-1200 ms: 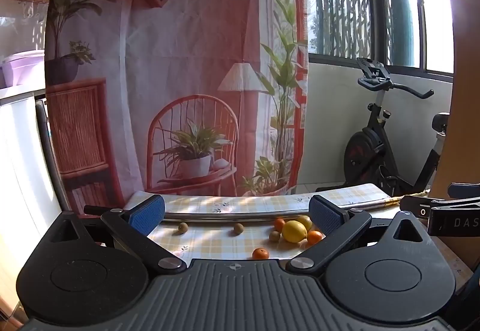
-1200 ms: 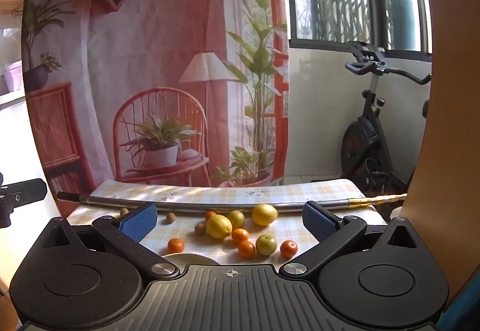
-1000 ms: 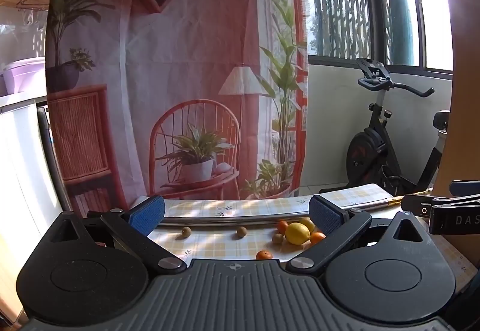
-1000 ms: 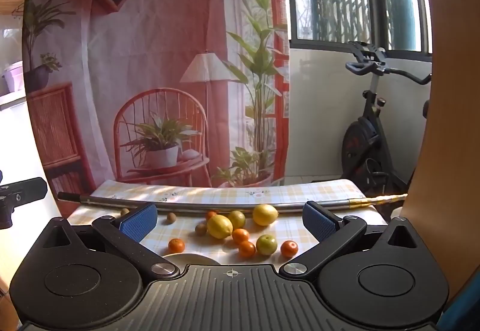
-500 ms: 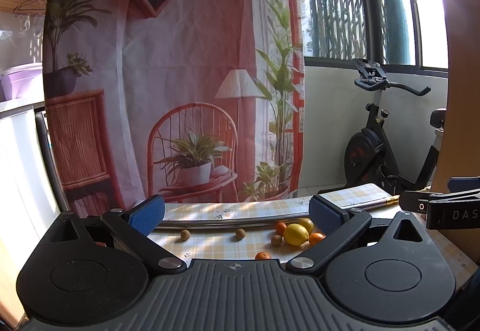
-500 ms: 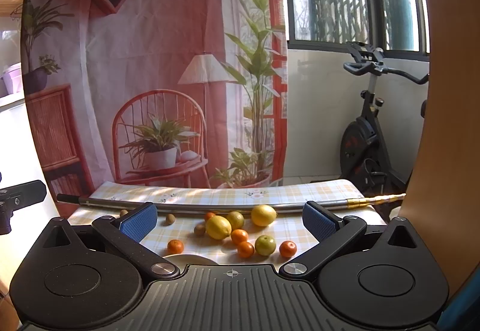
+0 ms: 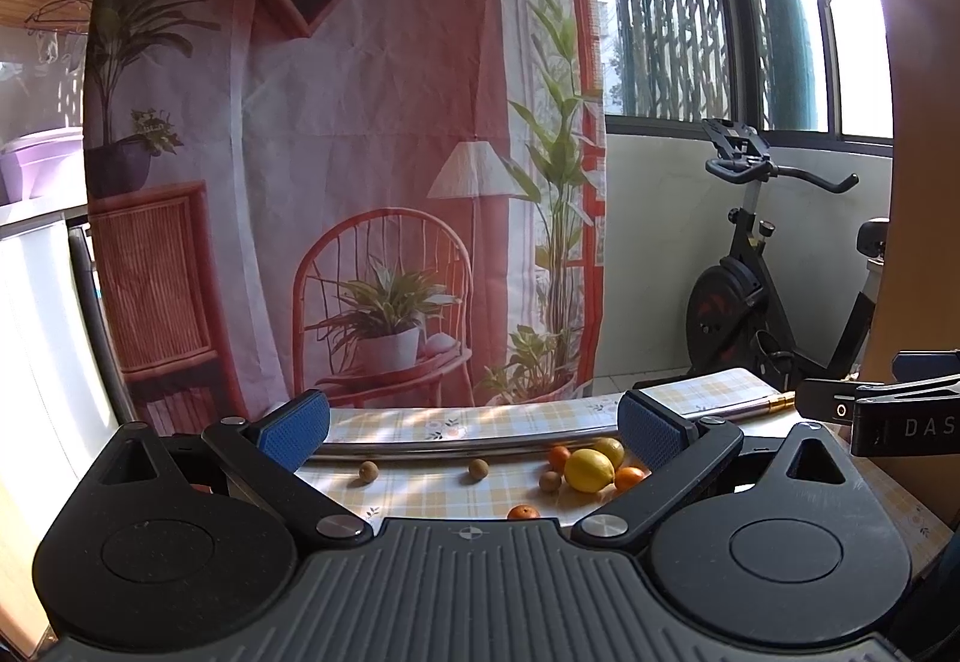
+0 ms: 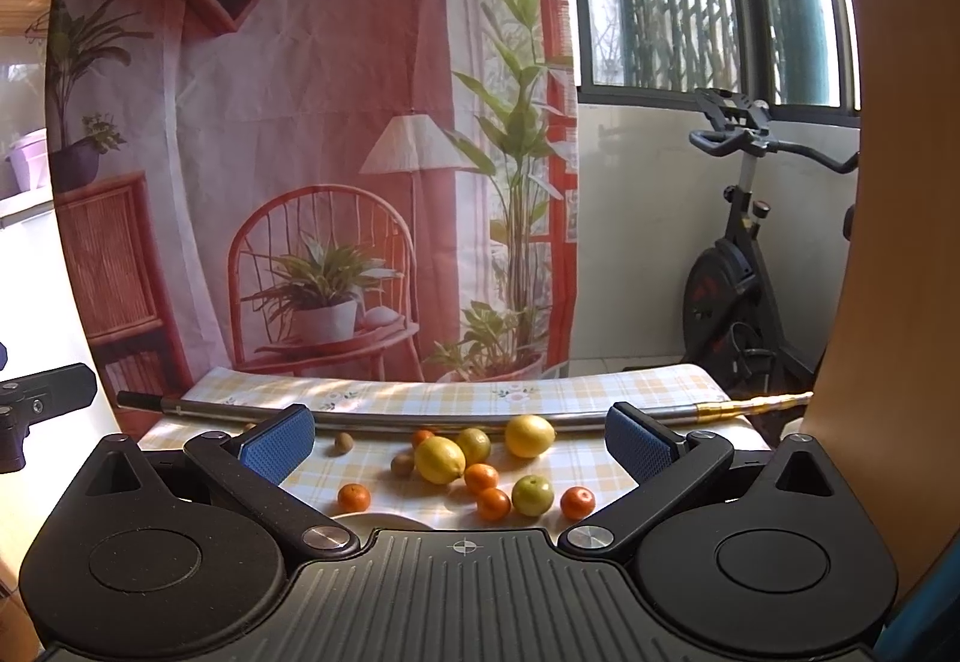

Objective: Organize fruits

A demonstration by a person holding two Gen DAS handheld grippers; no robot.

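Left gripper [image 7: 474,425]: jaws spread wide, holding nothing, raised above the near edge of the surface [image 7: 420,488], which wears a yellow-checked cloth. Right gripper [image 8: 459,437]: jaws likewise released and empty.

Fruit, all lying loose on the surface, beyond and below both pairs of jaws:
- Large yellow lemon [image 8: 440,459], mid-surface, touching a greenish-yellow round fruit [image 8: 474,445] behind it.
- Second yellow lemon [image 8: 529,436], just before the long metal pole [image 8: 420,418] that runs along the far edge.
- Small orange mandarins: one [image 8: 353,497] toward the near left, two [image 8: 481,477] [image 8: 493,503] centrally, one [image 8: 578,502] toward the near right, one [image 8: 423,435] behind the large lemon.
- Green-yellow apple [image 8: 532,494], between the mandarins.
- Small brown kiwis [image 8: 343,443] [image 8: 402,463], left of the lemon.

In the left wrist view the cluster sits toward the right finger [image 7: 651,431].
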